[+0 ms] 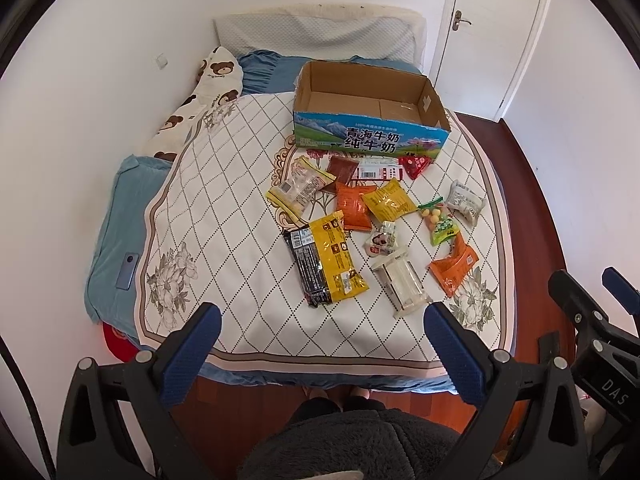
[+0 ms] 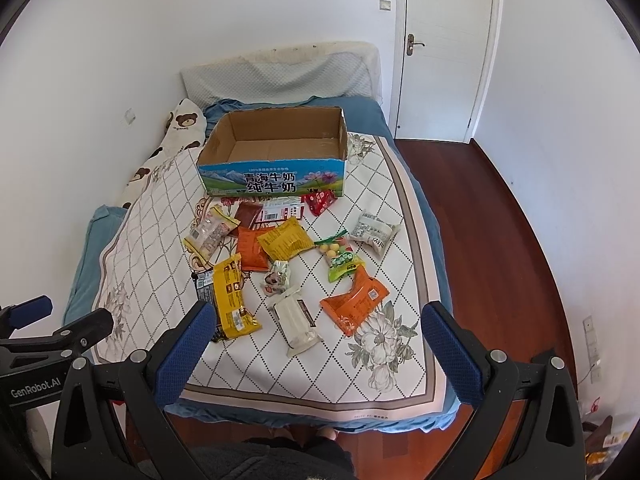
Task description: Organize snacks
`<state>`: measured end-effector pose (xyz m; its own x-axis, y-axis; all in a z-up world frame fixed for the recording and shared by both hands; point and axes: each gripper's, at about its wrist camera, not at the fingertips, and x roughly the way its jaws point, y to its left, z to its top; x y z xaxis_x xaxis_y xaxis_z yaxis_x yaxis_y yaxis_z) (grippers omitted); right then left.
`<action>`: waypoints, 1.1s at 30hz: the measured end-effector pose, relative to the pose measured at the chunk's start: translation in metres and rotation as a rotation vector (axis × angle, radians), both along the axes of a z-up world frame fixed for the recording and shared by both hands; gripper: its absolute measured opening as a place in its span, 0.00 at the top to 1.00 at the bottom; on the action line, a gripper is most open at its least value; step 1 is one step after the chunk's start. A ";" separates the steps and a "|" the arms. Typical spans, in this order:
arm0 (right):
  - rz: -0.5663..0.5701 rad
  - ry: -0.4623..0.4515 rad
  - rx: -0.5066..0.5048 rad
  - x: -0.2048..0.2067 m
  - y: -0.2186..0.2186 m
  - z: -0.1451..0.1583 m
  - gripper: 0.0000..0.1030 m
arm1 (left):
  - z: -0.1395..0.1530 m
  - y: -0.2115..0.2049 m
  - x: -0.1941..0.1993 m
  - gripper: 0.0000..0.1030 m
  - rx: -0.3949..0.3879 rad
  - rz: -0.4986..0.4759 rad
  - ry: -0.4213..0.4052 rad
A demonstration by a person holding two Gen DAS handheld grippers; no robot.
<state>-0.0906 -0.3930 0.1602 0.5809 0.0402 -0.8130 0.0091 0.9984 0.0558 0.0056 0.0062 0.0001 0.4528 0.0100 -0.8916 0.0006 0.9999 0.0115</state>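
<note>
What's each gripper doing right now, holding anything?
Left gripper: open, holding nothing, above the bed's near edge.
Right gripper: open, holding nothing.

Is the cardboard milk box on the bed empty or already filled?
Empty: the cardboard milk box shows only its bare brown floor.

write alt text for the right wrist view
A dozen or so snack packets lie scattered on a quilted bed cover in front of an empty open cardboard milk box. The open right gripper hovers over the foot of the bed, holding nothing; the left gripper shows at the left edge.
</note>
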 end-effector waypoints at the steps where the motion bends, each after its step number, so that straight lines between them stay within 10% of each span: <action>1: 0.001 0.000 -0.007 0.002 0.001 0.000 0.00 | 0.000 0.000 0.000 0.00 0.000 -0.001 0.000; 33: 0.002 -0.004 -0.023 0.007 0.004 0.001 0.00 | 0.001 0.005 0.007 0.00 0.024 -0.006 0.001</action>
<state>-0.0833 -0.3886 0.1607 0.5839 0.0222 -0.8115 0.0072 0.9994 0.0325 0.0124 0.0109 0.0010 0.4523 0.0284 -0.8914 0.0066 0.9994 0.0352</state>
